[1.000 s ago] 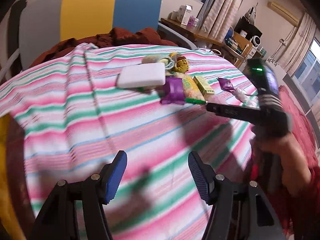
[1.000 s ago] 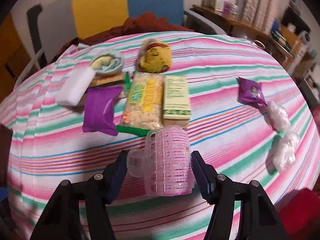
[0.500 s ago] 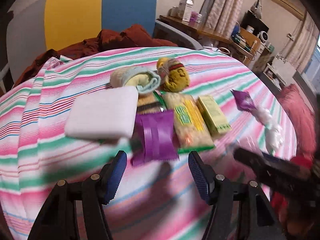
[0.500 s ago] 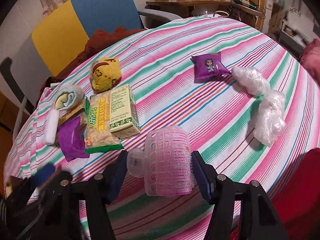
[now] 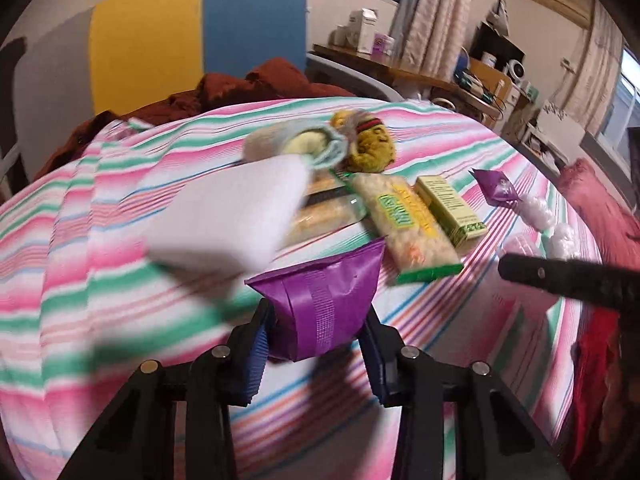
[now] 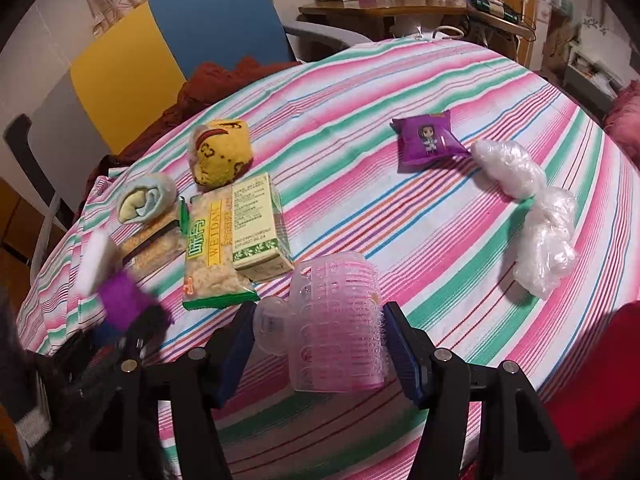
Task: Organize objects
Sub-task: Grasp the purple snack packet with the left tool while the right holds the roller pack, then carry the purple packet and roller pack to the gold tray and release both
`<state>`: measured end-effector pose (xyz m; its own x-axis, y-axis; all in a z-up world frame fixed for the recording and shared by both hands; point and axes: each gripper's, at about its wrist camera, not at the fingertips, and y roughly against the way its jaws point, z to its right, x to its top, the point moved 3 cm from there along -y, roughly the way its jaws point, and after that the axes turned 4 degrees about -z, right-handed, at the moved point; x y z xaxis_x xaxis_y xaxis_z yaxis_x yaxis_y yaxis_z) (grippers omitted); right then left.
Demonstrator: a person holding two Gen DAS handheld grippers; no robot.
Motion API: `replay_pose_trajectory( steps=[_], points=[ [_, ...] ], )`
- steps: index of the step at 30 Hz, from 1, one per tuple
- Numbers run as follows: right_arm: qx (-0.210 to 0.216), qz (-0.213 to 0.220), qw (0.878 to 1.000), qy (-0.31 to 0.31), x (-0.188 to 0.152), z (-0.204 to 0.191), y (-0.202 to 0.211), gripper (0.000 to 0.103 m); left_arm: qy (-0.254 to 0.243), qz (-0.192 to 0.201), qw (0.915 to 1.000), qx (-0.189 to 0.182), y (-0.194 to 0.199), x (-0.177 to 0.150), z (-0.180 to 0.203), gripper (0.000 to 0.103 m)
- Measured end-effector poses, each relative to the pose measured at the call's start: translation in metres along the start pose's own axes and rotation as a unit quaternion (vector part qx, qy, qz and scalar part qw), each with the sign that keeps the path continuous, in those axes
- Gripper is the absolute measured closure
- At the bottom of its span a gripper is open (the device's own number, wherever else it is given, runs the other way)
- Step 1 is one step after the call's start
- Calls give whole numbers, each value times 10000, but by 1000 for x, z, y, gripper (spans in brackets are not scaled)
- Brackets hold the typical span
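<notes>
A purple snack packet (image 5: 324, 292) lies on the striped tablecloth (image 5: 100, 280), its near end between the jaws of my left gripper (image 5: 316, 320). The jaws are closing and the blue pads press its sides. In the right wrist view the same packet (image 6: 122, 300) shows blurred at the left. My right gripper (image 6: 320, 320) is shut on a clear pink hair roller (image 6: 340, 344), held just above the cloth. Beyond the packet sit a white sponge (image 5: 228, 216), a rice cracker bag (image 5: 404, 224) and a green box (image 5: 448, 208).
A rolled cloth (image 6: 146, 198) and a yellow plush (image 6: 222, 152) lie behind the snacks. A small purple pouch (image 6: 430, 140) and two wads of clear plastic (image 6: 508, 168) sit to the right. A yellow and blue chair (image 6: 180, 40) stands past the table's far edge.
My left gripper came forward and down onto the purple packet and its jaws narrowed around it. The right gripper rolled earlier, then stayed still with the roller.
</notes>
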<state>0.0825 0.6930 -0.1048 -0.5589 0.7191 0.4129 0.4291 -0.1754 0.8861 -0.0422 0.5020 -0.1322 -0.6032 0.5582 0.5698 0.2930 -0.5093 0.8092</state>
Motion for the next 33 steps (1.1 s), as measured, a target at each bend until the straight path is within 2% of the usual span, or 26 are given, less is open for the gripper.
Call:
replay_pose_trajectory(
  steps=[4, 9, 13, 16, 21, 29, 33],
  points=[
    [10, 17, 10000, 7, 1, -1, -1, 39, 379, 136, 9991, -96, 19, -20, -23, 62],
    [115, 176, 9997, 138, 1, -7, 7, 40, 352, 153, 9992, -112, 34, -41, -32, 62],
    [481, 269, 9983, 190, 1, -14, 13, 39, 530, 202, 9984, -74, 52, -59, -40, 62],
    [718, 319, 9969, 101, 1, -14, 16, 39, 696, 218, 9968, -322, 72, -78, -44, 62],
    [800, 307, 9962, 184, 2, -22, 14, 39, 1047, 302, 9920, -635, 105, -99, -55, 62],
    [866, 473, 9932, 613, -1, -39, 20, 39, 1416, 564, 9862, -651, 155, -123, -84, 62],
    [956, 600, 9893, 928, -3, -53, 26, 39, 1360, 738, 9862, -588, 176, -130, -93, 62]
  ],
)
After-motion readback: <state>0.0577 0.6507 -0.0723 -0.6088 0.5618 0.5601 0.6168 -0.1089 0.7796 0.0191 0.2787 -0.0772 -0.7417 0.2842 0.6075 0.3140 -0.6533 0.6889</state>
